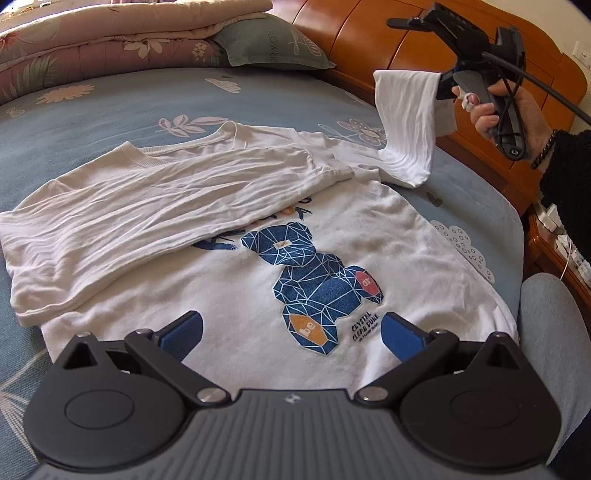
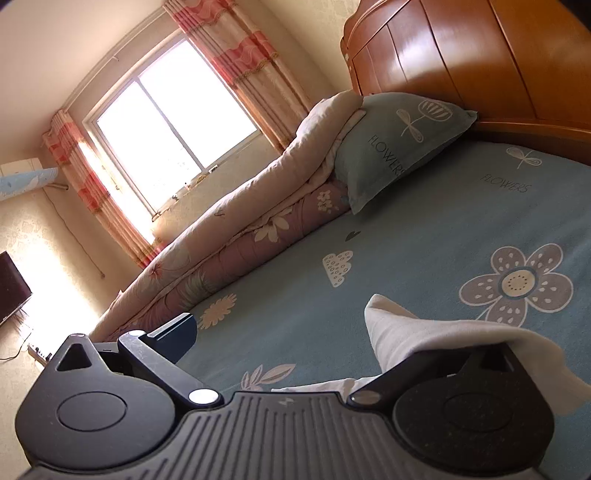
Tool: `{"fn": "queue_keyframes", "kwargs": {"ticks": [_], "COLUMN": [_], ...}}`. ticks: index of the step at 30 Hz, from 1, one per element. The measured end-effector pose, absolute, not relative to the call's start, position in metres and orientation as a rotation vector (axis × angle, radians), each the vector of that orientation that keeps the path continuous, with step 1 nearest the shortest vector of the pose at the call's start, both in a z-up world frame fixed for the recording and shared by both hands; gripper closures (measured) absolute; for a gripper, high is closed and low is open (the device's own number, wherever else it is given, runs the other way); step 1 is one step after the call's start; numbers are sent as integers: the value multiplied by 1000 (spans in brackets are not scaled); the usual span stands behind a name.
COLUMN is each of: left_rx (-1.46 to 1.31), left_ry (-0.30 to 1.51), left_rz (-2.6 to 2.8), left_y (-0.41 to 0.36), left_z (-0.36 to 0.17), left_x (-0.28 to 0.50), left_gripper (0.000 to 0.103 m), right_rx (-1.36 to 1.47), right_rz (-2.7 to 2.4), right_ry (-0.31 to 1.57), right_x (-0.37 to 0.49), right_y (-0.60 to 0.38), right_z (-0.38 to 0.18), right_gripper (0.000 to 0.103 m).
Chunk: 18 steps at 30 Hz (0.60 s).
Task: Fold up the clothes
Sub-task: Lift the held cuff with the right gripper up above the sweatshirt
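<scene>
A white T-shirt [image 1: 236,295] with a blue geometric bear print [image 1: 314,280] lies face up on the blue flowered bed sheet [image 1: 110,110]. Its left sleeve [image 1: 166,199] is folded across the chest. My left gripper [image 1: 291,321] hovers open just above the lower part of the shirt, with nothing between its blue pads. A hand [image 1: 517,107] holds my right gripper [image 1: 439,85] up at the right, and the shirt's other sleeve [image 1: 406,118] hangs lifted from it. In the right wrist view the jaws of the right gripper [image 2: 314,332] stand wide apart, with the sleeve [image 2: 424,332] draped over the right finger.
A folded flowered quilt [image 1: 92,40] and a blue-green pillow [image 1: 273,44] lie at the far side of the bed. The wooden headboard [image 1: 369,29] runs along the right, with a nightstand [image 1: 554,251] beside it. A grey-clad leg [image 1: 546,332] is at the bed's right edge.
</scene>
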<state>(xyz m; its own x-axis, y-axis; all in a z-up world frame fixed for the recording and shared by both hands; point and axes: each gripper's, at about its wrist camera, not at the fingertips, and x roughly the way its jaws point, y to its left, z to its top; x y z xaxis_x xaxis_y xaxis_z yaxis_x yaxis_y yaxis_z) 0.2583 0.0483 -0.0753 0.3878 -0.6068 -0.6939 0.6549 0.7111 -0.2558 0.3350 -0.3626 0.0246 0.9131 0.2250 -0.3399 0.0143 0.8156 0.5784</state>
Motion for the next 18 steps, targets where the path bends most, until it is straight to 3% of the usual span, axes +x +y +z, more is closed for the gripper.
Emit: {"fn": "queue_keyframes", "kwargs": {"ticks": [9, 18], "left_rx": [86, 117], "left_ry": [872, 863], "left_rz": [-836, -844], "left_y": [52, 53], "left_z": [-75, -73], "left_x": [254, 248], "left_gripper": [1, 1], "right_rx": [526, 369], "right_rz": [179, 205], "right_ry": [520, 799], "right_x": [368, 398], "right_y": [-319, -273], "right_z": [34, 34], "right_gripper": [0, 0]}}
